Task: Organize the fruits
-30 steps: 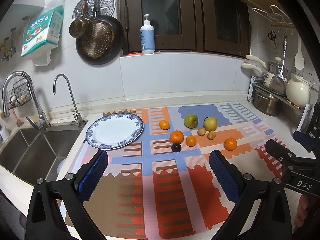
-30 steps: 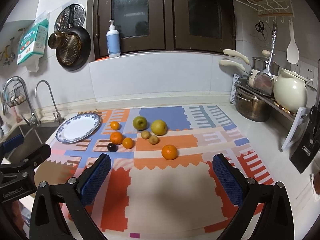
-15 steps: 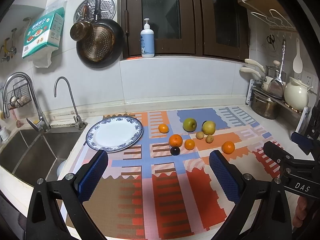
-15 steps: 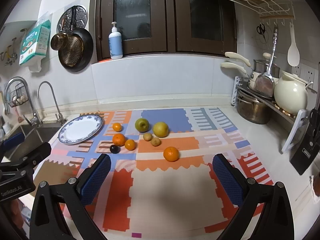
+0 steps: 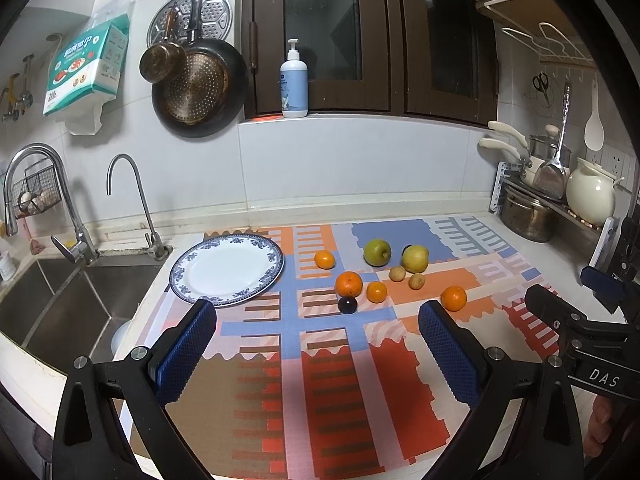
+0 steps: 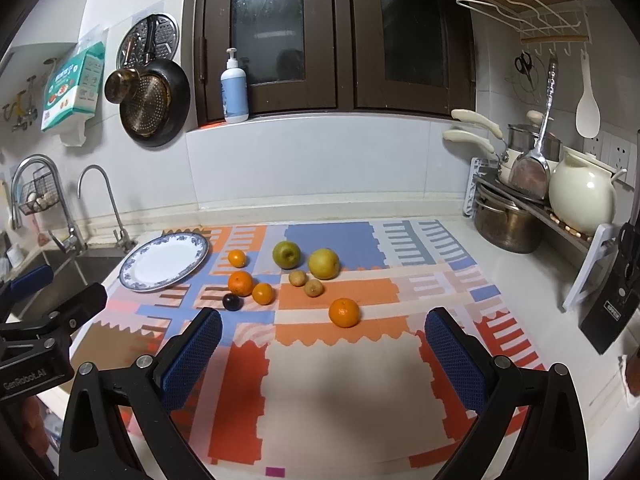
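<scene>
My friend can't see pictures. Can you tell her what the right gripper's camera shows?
The open right gripper hovers over a colourful mat where loose fruit lies: four oranges, a green apple, a yellow pear, two kiwis and a dark plum. An empty blue-rimmed plate sits left, beside the sink.

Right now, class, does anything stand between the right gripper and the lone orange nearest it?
Nothing visible does. The right gripper is open, and only bare patterned mat lies between it and the lone orange.
</scene>
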The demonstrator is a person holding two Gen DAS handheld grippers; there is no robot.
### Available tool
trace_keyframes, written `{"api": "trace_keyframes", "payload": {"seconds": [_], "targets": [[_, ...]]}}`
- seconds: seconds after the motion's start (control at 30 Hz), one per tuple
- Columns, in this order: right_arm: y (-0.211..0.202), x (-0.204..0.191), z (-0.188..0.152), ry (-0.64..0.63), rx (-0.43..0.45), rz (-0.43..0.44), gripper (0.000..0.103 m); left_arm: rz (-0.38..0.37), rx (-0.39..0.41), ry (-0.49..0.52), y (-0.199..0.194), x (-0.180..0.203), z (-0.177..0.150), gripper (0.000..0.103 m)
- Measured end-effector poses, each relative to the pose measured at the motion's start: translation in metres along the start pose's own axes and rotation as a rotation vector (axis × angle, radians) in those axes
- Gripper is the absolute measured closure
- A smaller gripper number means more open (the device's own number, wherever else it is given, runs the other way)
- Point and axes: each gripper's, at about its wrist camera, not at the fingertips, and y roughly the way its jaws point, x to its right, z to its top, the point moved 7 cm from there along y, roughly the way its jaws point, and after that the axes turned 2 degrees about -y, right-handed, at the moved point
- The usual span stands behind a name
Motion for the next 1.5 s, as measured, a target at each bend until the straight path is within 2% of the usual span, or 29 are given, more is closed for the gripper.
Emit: {"api": "trace_keyframes", "payload": {"seconds": [0.4,0.67,1.17,1.5], "targets": [[0.002,0.000,-0.001,-0.001,-0.013,0.011,0.001,-0.017,-0.016,-0.005,0.005,0.001,-0.004,0.000],[0.017,-0.010,-0.007,-0.017,-0.045,0.002,0.001,-0.037,-0.051,-0.010,0.024,-0.005,-0.014,0.000],[0.072,-0.004,-0.017,0.009,-0.111,-0.027,0.001,-0.075,-0.108,0.066,0.089,0.007,-0.015,0.001],[0.125,0.002,-0.026,0.021,-0.164,-0.045,0.004,-0.098,-0.174,0.100,0.148,0.018,-0.022,0.015]]}}
